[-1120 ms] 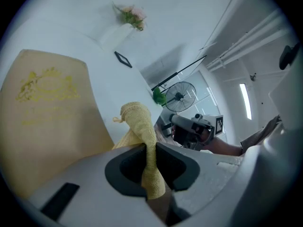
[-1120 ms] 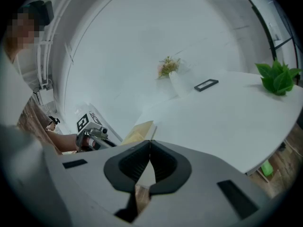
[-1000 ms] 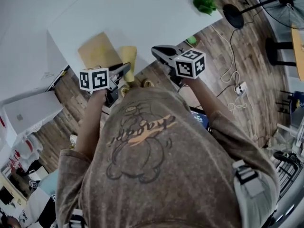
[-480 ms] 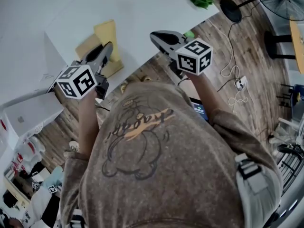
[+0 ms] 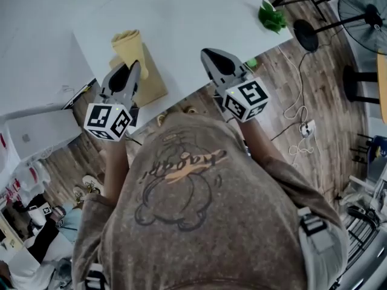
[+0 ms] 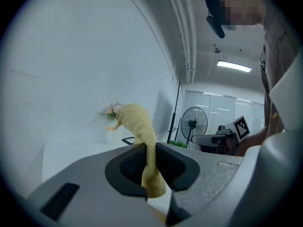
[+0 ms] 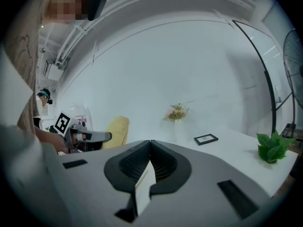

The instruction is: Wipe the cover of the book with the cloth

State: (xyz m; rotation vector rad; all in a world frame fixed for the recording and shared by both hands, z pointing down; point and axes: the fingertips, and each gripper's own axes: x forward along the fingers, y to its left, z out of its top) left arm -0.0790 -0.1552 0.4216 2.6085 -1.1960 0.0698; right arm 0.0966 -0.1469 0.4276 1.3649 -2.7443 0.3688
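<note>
A tan book [image 5: 152, 87] lies on the white table [image 5: 181, 23] near its front edge, partly hidden by my left gripper [image 5: 134, 66]. That gripper is shut on a yellow cloth [image 5: 128, 43], which sticks up beyond the jaws over the book's far end. In the left gripper view the cloth [image 6: 138, 123] is pinched between the pads of the left gripper [image 6: 147, 148] and hangs below them. My right gripper [image 5: 209, 54] hovers at the table's front edge, right of the book, with its jaws together and nothing in them. From the right gripper [image 7: 150, 145] view, the cloth [image 7: 118, 129] shows at the left.
A green plant [image 5: 272, 18] sits at the table's right corner, with a small picture frame [image 7: 206, 139] and a vase of flowers [image 7: 177, 113] further back. A standing fan [image 5: 363, 11] and cables [image 5: 299, 110] are on the wooden floor at the right.
My left gripper has swung from the table's edge up over the book, lifting the cloth off the table. The right gripper has stayed near the front edge.
</note>
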